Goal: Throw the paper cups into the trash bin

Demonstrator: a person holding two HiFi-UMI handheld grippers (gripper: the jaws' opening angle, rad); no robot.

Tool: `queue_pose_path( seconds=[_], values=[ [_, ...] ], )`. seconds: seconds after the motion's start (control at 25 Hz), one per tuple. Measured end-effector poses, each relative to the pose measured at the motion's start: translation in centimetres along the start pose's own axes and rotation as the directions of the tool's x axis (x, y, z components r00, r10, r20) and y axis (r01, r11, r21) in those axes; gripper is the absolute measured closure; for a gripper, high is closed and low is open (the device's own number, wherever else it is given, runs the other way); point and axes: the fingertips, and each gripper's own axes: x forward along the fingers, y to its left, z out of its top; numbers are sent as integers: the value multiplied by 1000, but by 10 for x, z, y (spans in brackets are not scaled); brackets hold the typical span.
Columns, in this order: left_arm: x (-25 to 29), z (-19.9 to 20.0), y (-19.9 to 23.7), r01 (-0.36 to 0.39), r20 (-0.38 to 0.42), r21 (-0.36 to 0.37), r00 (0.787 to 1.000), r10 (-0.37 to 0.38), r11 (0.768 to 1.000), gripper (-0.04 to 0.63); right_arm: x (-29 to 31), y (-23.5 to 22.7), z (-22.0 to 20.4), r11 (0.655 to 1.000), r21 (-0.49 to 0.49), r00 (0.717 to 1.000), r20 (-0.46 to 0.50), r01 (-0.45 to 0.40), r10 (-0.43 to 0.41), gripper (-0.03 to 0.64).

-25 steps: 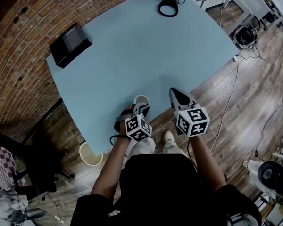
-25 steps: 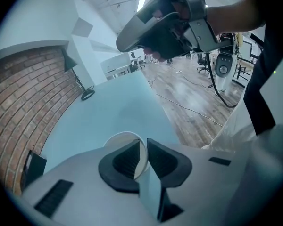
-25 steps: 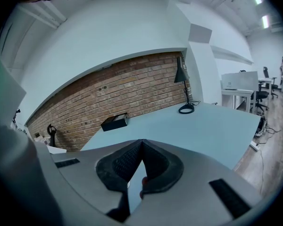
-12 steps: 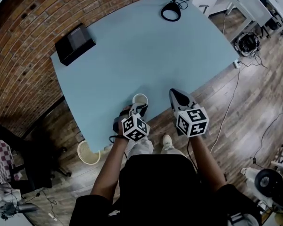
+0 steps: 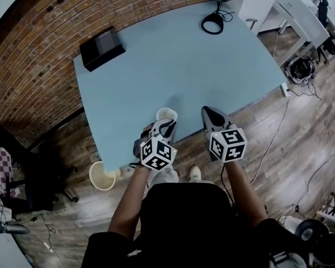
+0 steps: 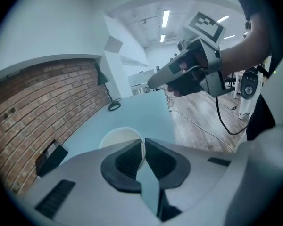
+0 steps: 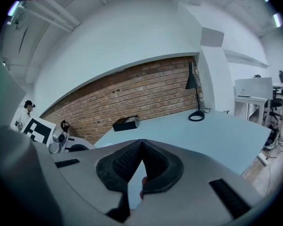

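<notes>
Head view: forearms (image 5: 133, 197) reach forward; left gripper (image 5: 168, 125) pinches paper cup (image 5: 166, 114) rim; right gripper (image 5: 207, 112) pressed together, empty.

A pale blue table (image 5: 178, 66) stands beside a brick wall (image 5: 39, 43). A black box (image 5: 102, 48) lies at its far left corner, and a black desk lamp (image 5: 214, 21) with a ring base stands at the far right corner. On the plank floor (image 5: 293, 144) to the left stands a dark chair (image 5: 30, 175).
</notes>
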Motion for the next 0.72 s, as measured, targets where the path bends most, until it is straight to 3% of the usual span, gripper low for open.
queue_pose_path(
  seconds=[0.28,0.52,0.72],
  values=[
    [-43,34,8,-101,102,-140,988,116,985,564,-13,22,15,995,-47,996,25,-86,87,612],
    [-80,58,8,-183,170,-226,960,224,957,565,-21,42,22,983,-85,985,37,-162,166,612],
    [-113,82,4,-256,223,-265,922,317,930,564,-33,57,28,970,-119,973,61,-213,222,612]
  ],
)
